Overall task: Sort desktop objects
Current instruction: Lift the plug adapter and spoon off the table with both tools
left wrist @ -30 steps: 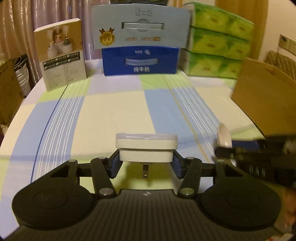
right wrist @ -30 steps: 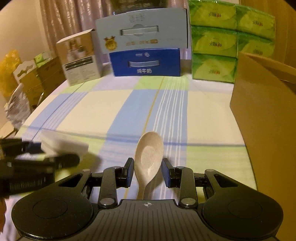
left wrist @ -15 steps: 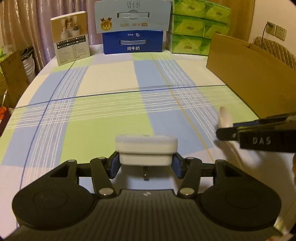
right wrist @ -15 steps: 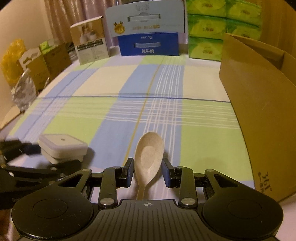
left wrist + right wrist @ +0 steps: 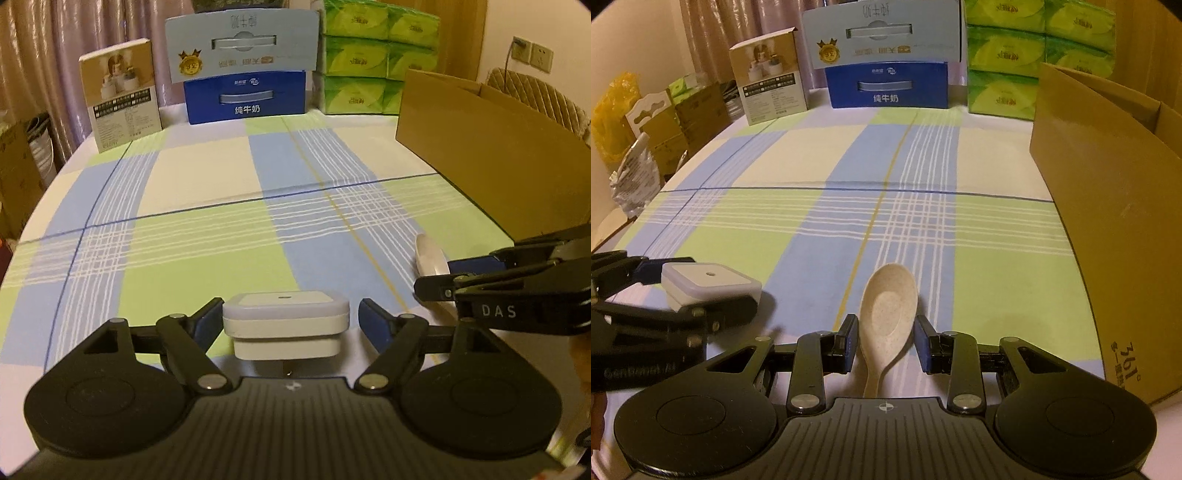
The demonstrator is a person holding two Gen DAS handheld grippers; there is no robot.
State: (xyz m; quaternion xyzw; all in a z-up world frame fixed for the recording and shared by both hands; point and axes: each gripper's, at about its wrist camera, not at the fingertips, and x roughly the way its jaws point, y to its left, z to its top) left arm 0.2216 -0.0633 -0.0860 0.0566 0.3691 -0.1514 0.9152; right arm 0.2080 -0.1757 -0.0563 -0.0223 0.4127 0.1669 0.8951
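Since 0.5 s ago: left tongs (image 5: 291,317) opened off plug (image 5: 286,319), right tongs (image 5: 886,343) off spoon (image 5: 886,314); both wide, items on worktop (image 5: 849,166), outside box (image 5: 1108,206). Risks: withdrawal clipping plug, flicking spoon.

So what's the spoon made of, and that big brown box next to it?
The spoon looks like matte plastic, maybe wheat-straw type: cream with tiny dark specks and no shine. The big brown box looks like plain cardboard: dull tan, thin raw edges at its open top, and printed marks low on its side.
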